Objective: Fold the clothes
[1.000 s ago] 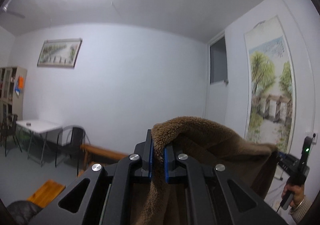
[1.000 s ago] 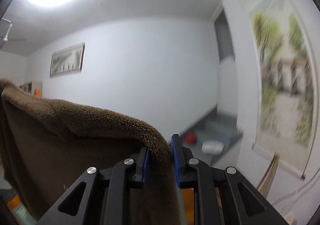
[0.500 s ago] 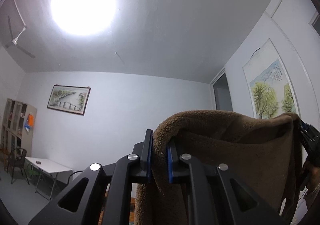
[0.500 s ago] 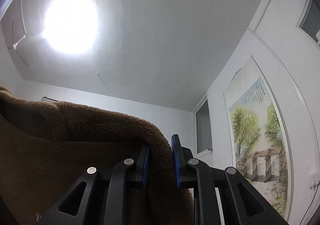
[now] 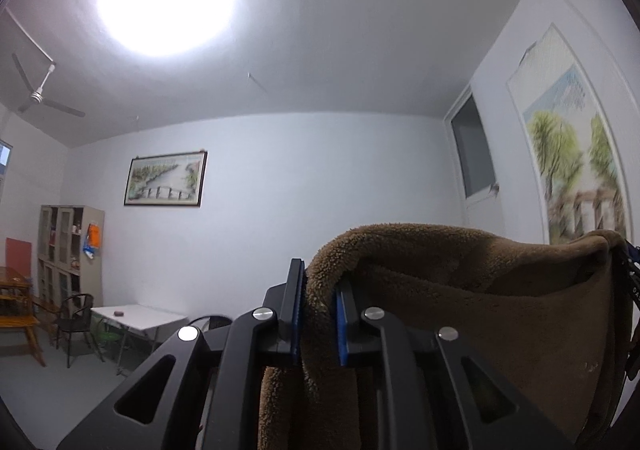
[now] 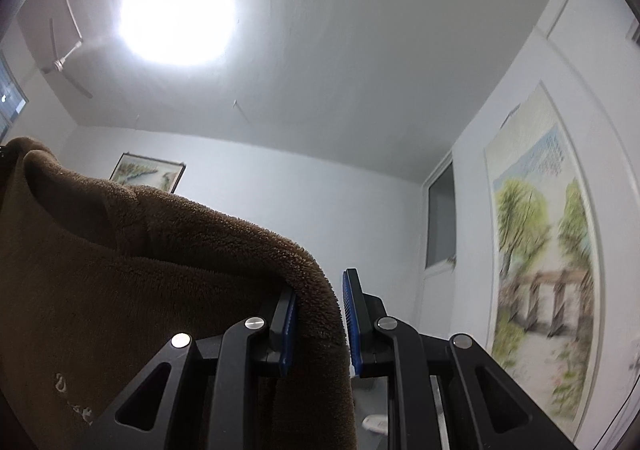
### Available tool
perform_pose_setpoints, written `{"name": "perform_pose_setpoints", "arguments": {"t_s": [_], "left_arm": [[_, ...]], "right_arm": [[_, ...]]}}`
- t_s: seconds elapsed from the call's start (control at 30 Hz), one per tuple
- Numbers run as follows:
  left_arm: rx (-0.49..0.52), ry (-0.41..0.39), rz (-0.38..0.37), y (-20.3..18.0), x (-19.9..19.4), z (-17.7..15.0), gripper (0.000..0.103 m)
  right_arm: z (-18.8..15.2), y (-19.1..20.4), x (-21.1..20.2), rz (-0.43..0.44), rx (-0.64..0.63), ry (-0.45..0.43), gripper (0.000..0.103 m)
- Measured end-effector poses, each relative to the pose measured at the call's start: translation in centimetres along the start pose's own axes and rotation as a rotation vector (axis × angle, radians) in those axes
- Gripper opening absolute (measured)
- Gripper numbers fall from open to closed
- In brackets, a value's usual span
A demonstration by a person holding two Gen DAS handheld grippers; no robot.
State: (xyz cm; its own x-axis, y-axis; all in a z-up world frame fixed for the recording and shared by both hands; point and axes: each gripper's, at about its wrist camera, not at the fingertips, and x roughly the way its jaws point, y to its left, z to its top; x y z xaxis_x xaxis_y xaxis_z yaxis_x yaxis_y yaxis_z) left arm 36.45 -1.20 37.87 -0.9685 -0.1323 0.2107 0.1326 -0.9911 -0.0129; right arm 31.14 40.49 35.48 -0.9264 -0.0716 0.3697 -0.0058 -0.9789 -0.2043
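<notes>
Jaws of both our left gripper (image 5: 318, 318) and right gripper (image 6: 320, 324) pinch the brown fleece garment (image 5: 500, 314), hanging spread between them; probably mid-fold, next bringing edges together evenly.

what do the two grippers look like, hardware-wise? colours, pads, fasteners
Both look identical. The left gripper and right gripper have matte black linkage arms with triangular cut-outs and round silver pivot screws. Each jaw ends in a flat black plate lined with a blue ribbed pad. No cables or printed markings are visible on either, and no sleeve or hand shows.
</notes>
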Motion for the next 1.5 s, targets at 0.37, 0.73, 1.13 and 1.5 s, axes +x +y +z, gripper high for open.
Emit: {"name": "perform_pose_setpoints", "arguments": {"t_s": [0.37, 0.73, 1.13, 1.5], "left_arm": [[-0.014, 0.269, -0.067, 0.6, 16.4, -10.4, 0.018], [0.006, 0.710, -0.111, -2.0, 36.9, -29.9, 0.018], [0.026, 1.024, -0.145, -4.3, 48.4, -47.2, 0.018], [0.162, 1.237, -0.142, -5.9, 52.3, -56.0, 0.067]], "right_arm": [[-10.4, 2.7, 13.3, -0.003, 0.002, 0.324, 0.021], [-27.7, 6.4, 28.2, -0.033, -0.037, 0.737, 0.021], [-45.2, 10.2, 34.6, -0.054, -0.076, 1.063, 0.021], [-54.3, 13.2, 38.8, 0.012, -0.104, 1.307, 0.025]]}}
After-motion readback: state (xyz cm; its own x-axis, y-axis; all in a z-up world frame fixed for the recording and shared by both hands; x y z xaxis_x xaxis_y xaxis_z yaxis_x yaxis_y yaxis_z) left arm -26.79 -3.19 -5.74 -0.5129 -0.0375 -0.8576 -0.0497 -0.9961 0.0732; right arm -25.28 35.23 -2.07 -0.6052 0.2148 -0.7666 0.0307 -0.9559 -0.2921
